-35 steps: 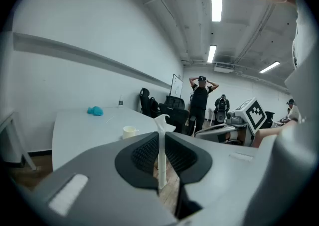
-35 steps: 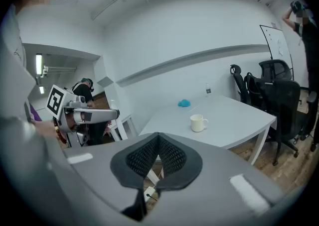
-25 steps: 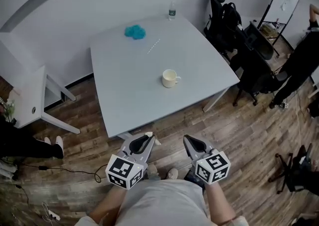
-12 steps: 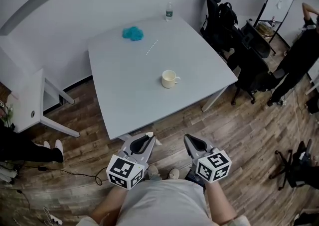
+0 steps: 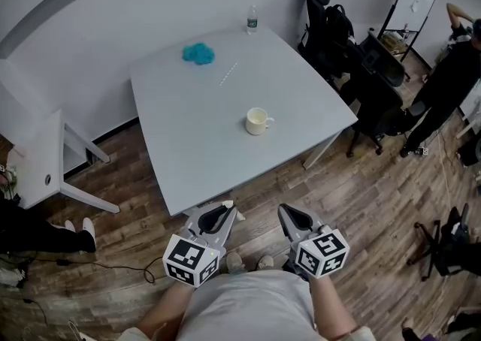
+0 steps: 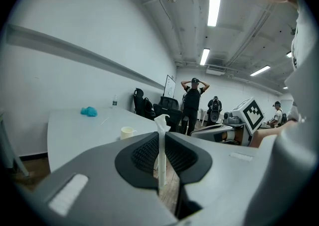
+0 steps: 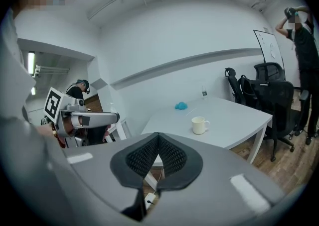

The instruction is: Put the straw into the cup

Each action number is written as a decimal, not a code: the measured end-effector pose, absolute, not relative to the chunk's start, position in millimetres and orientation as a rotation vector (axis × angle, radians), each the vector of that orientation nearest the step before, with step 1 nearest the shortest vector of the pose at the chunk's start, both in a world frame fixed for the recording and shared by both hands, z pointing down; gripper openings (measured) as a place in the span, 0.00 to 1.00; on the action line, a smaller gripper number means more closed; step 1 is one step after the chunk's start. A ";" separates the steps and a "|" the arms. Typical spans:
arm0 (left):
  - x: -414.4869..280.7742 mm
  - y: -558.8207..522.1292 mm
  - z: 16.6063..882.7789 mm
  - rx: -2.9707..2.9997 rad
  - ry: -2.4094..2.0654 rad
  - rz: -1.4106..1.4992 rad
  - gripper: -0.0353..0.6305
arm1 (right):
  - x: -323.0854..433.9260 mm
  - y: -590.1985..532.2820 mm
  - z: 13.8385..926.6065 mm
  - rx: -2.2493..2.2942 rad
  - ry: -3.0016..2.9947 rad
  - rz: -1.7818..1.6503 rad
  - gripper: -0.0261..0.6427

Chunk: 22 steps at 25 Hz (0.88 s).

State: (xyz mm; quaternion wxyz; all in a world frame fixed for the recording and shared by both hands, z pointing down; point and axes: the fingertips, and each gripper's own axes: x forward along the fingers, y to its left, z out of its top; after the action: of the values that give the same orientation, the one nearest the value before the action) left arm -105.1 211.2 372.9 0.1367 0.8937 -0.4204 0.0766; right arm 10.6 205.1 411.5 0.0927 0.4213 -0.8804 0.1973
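A thin white straw (image 6: 161,163) stands upright between the jaws of my left gripper (image 6: 160,133), which is shut on it; its bent top pokes above the fingertips. In the head view my left gripper (image 5: 225,206) and right gripper (image 5: 287,210) hang side by side over the wooden floor, short of the table's near edge. My right gripper (image 7: 158,134) is shut with nothing in it. The cream cup (image 5: 257,120) stands upright with its handle to the right on the pale table (image 5: 188,152), well ahead of both grippers. It also shows as the cup (image 6: 127,132) and the cup (image 7: 200,125).
A blue cloth (image 5: 198,52), a thin white strip (image 5: 228,73) and a water bottle (image 5: 251,19) lie toward the table's far side. Black office chairs (image 5: 331,28) and a standing person (image 5: 451,76) are at the right. A white side table (image 5: 41,155) is at the left.
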 end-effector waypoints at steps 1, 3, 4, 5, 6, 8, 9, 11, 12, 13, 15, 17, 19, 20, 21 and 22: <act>-106.2 211.4 373.1 2.592 -1.210 0.223 0.14 | 9.1 205.9 411.9 1.260 -2.611 0.588 0.05; -108.8 212.2 374.1 2.599 -1.197 0.224 0.14 | 5.8 207.6 412.8 1.274 -2.608 0.594 0.05; -110.0 212.3 374.9 2.601 -1.192 0.223 0.14 | 4.3 208.3 413.1 1.278 -2.606 0.596 0.05; -110.7 212.1 375.9 2.601 -1.187 0.224 0.14 | 3.4 208.6 413.4 1.282 -2.605 0.597 0.05; -110.4 211.6 376.8 2.601 -1.183 0.224 0.14 | 3.5 208.5 413.7 1.285 -2.604 0.599 0.05; -107.1 210.3 378.9 2.602 -1.174 0.226 0.14 | 6.2 207.9 415.1 1.289 -2.603 0.605 0.05; -105.0 209.6 380.1 2.604 -1.169 0.228 0.14 | 7.9 207.3 416.2 1.292 -2.603 0.609 0.05; -101.7 206.6 382.7 2.605 -1.161 0.232 0.14 | 10.5 205.0 418.9 1.294 -2.606 0.620 0.05; -100.8 204.3 383.4 2.604 -1.160 0.233 0.14 | 11.2 203.1 420.3 1.293 -2.607 0.626 0.05; -100.1 201.4 383.6 2.603 -1.161 0.233 0.14 | 11.7 200.5 421.8 1.291 -2.607 0.630 0.05; -99.3 193.6 383.9 2.601 -1.168 0.235 0.14 | 12.5 192.6 424.5 1.284 -2.611 0.637 0.05; -98.8 184.1 385.0 2.597 -1.179 0.237 0.14 | 13.0 182.0 426.5 1.276 -2.618 0.639 0.05; -98.4 173.3 386.5 2.590 -1.192 0.240 0.14 | 13.4 169.1 427.2 1.263 -2.626 0.636 0.05; -98.3 167.1 387.3 2.586 -1.198 0.242 0.14 | 13.4 161.9 427.2 1.256 -2.630 0.633 0.05; -98.2 160.6 388.1 2.582 -1.203 0.242 0.14 | 13.4 154.5 426.9 1.250 -2.633 0.629 0.05; -97.9 153.8 388.6 2.577 -1.205 0.241 0.14 | 13.4 146.9 426.3 1.245 -2.636 0.625 0.05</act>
State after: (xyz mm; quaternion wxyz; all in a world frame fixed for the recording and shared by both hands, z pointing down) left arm -97.9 153.8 388.6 0.1425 0.8934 -0.4177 0.0837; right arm 13.4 146.9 426.3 0.0800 0.4164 -0.8813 0.2088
